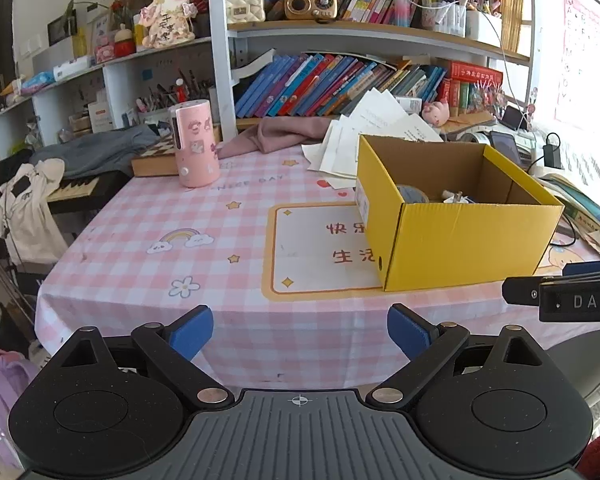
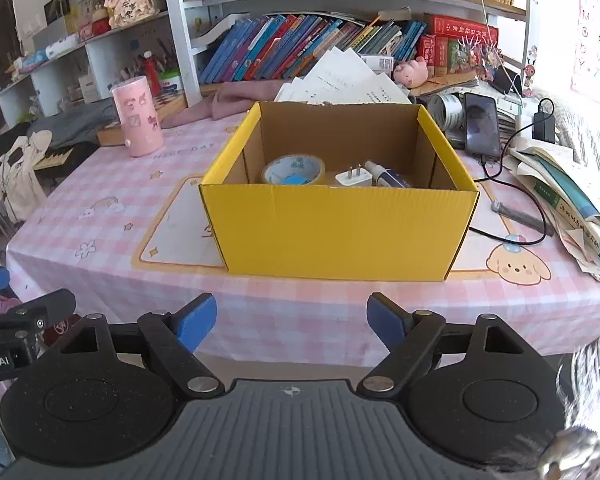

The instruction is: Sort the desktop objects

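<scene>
A yellow cardboard box stands open on the pink checked tablecloth; it also shows in the left wrist view. Inside lie a roll of tape, a white plug adapter and a small white and blue bottle. My left gripper is open and empty, held off the table's front edge, left of the box. My right gripper is open and empty, in front of the box's near wall. Part of the right gripper shows at the right edge of the left wrist view.
A pink cylinder stands at the back left of the table. Loose papers and a pink cloth lie behind the box. A phone, a black cable, a grey pen and stacked books lie to the right. Bookshelves stand behind.
</scene>
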Motion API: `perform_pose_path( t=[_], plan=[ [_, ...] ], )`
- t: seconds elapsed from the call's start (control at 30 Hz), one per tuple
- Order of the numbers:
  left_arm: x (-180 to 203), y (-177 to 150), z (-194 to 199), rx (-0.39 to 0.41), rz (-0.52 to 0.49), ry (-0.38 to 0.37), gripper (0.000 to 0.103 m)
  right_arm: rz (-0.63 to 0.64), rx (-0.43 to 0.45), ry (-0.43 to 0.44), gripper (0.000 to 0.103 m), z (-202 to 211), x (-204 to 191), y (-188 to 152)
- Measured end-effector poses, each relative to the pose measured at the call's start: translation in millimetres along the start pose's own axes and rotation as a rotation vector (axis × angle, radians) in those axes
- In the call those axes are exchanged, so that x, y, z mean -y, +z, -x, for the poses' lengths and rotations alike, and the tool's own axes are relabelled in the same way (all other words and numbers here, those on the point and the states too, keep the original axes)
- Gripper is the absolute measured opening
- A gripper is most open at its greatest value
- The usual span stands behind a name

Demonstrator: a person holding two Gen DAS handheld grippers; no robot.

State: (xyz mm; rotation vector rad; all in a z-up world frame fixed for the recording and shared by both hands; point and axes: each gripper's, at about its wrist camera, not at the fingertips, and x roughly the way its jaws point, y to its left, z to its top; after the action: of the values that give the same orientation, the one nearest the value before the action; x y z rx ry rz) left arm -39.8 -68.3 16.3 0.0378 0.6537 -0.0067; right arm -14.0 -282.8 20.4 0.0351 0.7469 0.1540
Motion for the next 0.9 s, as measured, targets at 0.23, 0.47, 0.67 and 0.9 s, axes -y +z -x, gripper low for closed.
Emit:
perform_pose_path(
  t=[0.23,0.47,0.67,0.9],
  plan=[
    [-0.3,-0.1,0.7,-0.008,-0.011,-0.014,0.097,-0.001,-0.011,0.006,0.085,0.7,-1.3,-0.7],
    [-0.6,1.3,1.3,-0.002,-0.020,-0.023,0.097,-0.001,-0.014,0.006,0.086,1.5,-3.8,-0.6],
    [-3.9,2.0,0.1,-0.011,-0.008,-0.019,0.097,0.000,-0.014,0.007,0.086,1.5,-4.2,0.5],
    [-5.3,1.8,0.2,-0.018,-0.007,-0.026,0.097,-0.001,-0.014,0.007,0.086,1.5,-4.6,0.4]
  ],
)
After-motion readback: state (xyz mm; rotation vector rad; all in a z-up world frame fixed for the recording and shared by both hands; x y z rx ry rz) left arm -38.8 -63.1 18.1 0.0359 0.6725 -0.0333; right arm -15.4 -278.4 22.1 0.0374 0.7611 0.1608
